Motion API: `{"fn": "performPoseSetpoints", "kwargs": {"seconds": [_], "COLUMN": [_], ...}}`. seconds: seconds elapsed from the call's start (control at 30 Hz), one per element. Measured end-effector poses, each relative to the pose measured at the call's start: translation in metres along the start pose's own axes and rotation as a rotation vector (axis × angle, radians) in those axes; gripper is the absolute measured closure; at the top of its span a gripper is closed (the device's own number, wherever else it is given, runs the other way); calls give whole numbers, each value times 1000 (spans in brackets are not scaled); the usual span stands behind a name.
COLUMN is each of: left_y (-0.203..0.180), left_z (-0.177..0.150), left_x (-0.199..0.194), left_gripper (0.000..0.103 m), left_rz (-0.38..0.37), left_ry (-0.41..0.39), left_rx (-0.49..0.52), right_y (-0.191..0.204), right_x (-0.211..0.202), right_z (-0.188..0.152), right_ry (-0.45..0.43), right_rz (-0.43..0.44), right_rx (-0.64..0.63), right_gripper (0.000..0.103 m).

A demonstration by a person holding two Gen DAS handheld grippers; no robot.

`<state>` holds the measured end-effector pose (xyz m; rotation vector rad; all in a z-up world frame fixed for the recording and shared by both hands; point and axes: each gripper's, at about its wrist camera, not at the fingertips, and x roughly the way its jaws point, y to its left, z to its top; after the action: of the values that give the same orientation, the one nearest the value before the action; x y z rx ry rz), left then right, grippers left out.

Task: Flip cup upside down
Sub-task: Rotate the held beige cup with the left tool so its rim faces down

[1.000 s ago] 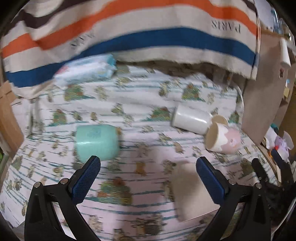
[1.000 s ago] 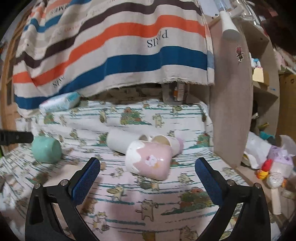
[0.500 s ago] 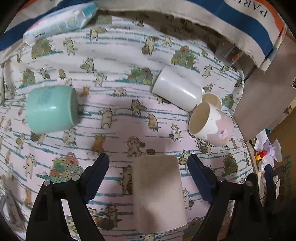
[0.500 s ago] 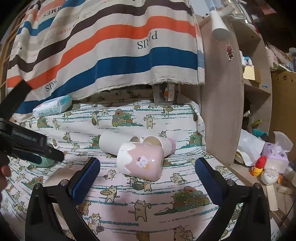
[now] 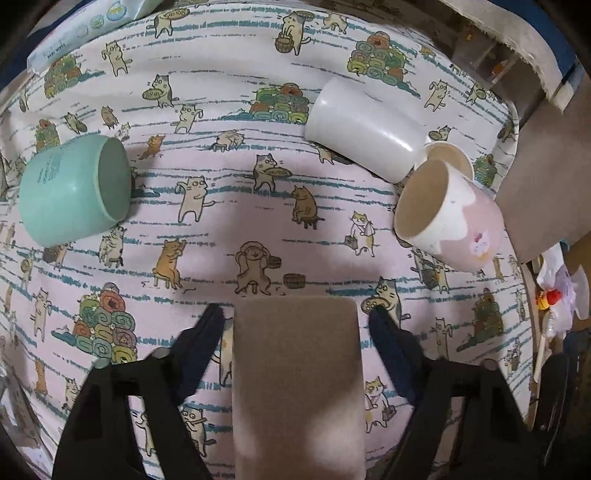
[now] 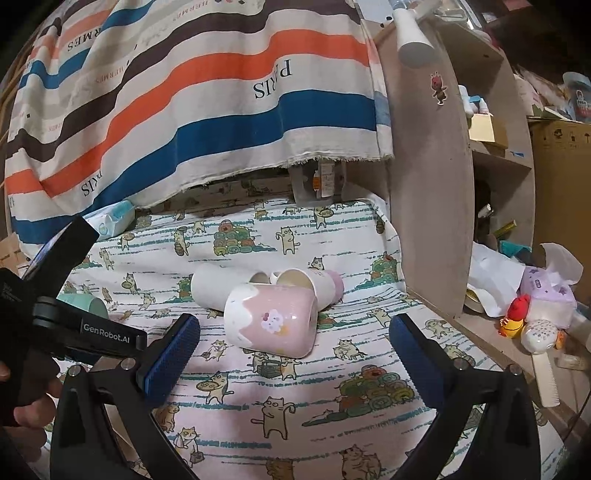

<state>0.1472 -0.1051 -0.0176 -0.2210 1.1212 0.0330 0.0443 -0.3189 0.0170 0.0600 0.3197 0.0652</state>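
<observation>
Several cups lie on their sides on the cat-print cloth. In the left wrist view a beige cup (image 5: 295,373) lies between the fingers of my open left gripper (image 5: 297,321), its flat base pointing away; whether the pads touch it is unclear. A mint cup (image 5: 72,188) lies at the left, a white cup (image 5: 364,129) and a pink-and-white cup (image 5: 447,218) at the right. My right gripper (image 6: 295,343) is open and empty, just short of the pink-and-white cup (image 6: 271,321). The white cup (image 6: 214,290) lies behind it.
A small pink-bottomed cup (image 6: 314,286) lies behind the pink one. A wet-wipes pack (image 5: 88,29) lies at the far left. A striped cloth (image 6: 207,96) hangs behind. A wooden shelf panel (image 6: 428,184) stands at the right, with toys (image 6: 535,321) beyond the bed edge.
My left gripper has tilted down and moved over the beige cup, which now sits between its fingers. My right gripper has come slightly closer to the pink-and-white cup.
</observation>
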Motion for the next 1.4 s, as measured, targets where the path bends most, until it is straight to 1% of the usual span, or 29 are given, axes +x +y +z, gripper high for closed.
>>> {"fn": "performPoseSetpoints", "kwargs": {"seconds": [0.03,0.13,0.37,0.5,0.7,0.9,1.0,1.23,1.33,1.4], "left_y": [-1,1,1,-5,-1,-2,-2,0,-3,-5], "left_z": [0,0,0,-5,-6,-17,-23,-29,-32,-37], "left_x": [0,1,-1,-21,-45,-66,-73,-72,-68,-68], "left_gripper": [36,36,37,37,37,37,37,38,37,37], "left_rz": [13,8,-6,35,8,23,53,85,105,111], "left_ry": [0,-1,-13,-119,-200,-281,-331,-361,-369,-388], "left_rx": [6,-6,6,57,63,103,124,140,166,188], "right_y": [1,1,5,10,18,18,19,19,19,19], "right_x": [3,8,4,2,1,2,1,1,1,1], "right_z": [0,0,-1,-1,-2,-2,-3,-3,-3,-3], "right_ry": [14,40,17,8,3,5,5,5,5,5], "right_rz": [-7,-19,-35,-21,-3,0,0,0,1,1], "right_rx": [-2,-4,-27,-54,-94,-93,-96,-95,-95,-95], "right_gripper": [0,0,0,0,0,0,0,0,0,0]}}
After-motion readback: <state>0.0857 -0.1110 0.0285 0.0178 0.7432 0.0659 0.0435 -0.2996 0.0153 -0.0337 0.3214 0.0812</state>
